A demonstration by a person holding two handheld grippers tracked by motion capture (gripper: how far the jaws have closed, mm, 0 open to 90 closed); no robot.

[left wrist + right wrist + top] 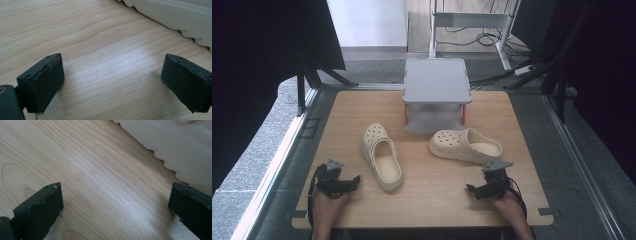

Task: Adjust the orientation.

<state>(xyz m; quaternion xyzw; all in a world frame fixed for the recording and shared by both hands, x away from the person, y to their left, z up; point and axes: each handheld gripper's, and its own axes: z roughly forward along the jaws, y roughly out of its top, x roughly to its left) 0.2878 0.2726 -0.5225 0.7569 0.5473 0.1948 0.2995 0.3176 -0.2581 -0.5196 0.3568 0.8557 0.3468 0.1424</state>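
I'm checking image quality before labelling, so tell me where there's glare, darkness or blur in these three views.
High view: sharp, evenly lit table, dark on both sides. Left gripper view: pale sheen on the wood between the open jaws; clog edge soft. Right gripper view: similar sheen, the clog blurred.

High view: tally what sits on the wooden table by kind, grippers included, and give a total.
Cream clogs: 2
Grey two-tier shoe rack: 1
Hand-held grippers: 2, left gripper, right gripper
Total: 5
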